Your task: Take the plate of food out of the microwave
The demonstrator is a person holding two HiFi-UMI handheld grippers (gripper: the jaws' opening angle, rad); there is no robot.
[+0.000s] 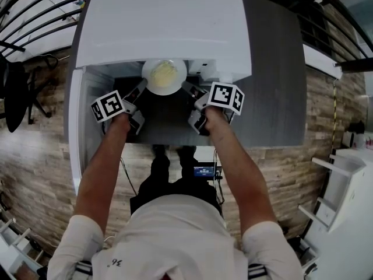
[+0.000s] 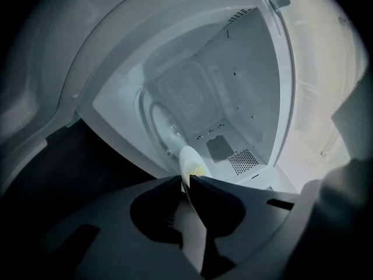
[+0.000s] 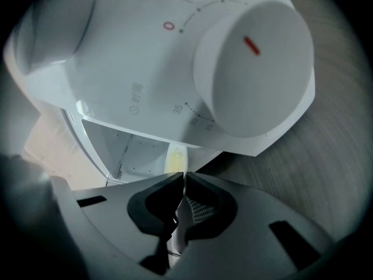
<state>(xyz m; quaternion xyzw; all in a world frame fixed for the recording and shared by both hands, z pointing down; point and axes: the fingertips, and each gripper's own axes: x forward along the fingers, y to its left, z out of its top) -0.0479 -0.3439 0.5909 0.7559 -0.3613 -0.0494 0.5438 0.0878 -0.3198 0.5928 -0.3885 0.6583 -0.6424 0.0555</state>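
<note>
White box microwave (image 1: 163,22) stands on the grey desk (image 1: 274,69), toward its left and back edges. Its door (image 1: 74,127) is swung open on the left side. The right part of the desktop is bare grey.

White round plate (image 1: 154,85) sits right at the mouth of the oven, half under the front edge of the housing and half out over the desk. It carries a pale yellow heap of food (image 1: 165,72) at its middle.

Left gripper (image 1: 141,88): reaches in from the person's left and meets the left rim of the plate. In the left gripper view the jaws of the gripper (image 2: 187,178) stand narrow, clamped on the thin rim of the plate (image 2: 187,159), which is seen edge-on with a bit of yellow food (image 2: 199,169) just past them. Behind it lie the lit white cavity and the clear glass turntable (image 2: 166,124).

Right gripper (image 1: 186,87): reaches in from the right onto the opposite rim. In the right gripper view the jaws of the gripper (image 3: 184,177) are nearly together, with the plate edge (image 3: 176,156) pinched between them. Above them is the big white round dial knob (image 3: 256,69) with its red mark, on the control panel.

Both bare forearms are stretched forward, side by side.
</note>
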